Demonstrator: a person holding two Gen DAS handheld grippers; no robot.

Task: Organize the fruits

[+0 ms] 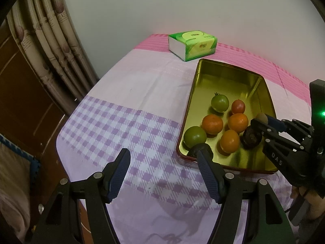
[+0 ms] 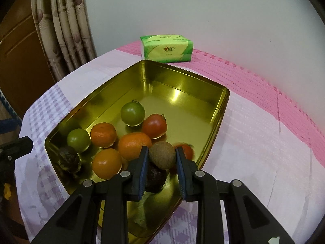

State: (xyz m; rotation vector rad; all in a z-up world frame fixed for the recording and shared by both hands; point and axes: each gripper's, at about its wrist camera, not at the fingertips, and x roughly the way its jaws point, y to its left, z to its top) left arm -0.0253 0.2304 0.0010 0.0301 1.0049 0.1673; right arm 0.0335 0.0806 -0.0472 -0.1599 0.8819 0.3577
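Note:
A gold metal tin (image 1: 233, 75) (image 2: 182, 85) sits on the cloth and holds several fruits: green tomatoes (image 1: 220, 103) (image 2: 133, 113), a red tomato (image 2: 154, 126), oranges (image 1: 212, 124) (image 2: 134, 145) and dark wrinkled fruits (image 1: 251, 137) (image 2: 69, 159). My right gripper (image 2: 161, 157) is shut on a brown kiwi (image 2: 162, 154), held just above the tin's near end; it shows in the left wrist view (image 1: 262, 120) too. My left gripper (image 1: 163, 158) is open and empty over the checked cloth, left of the tin.
A green tissue pack (image 1: 193, 44) (image 2: 167, 48) lies behind the tin near the wall. The table, with its pink and purple checked cloth (image 1: 121, 126), ends at the left by curtains (image 1: 52, 40) and a wooden door.

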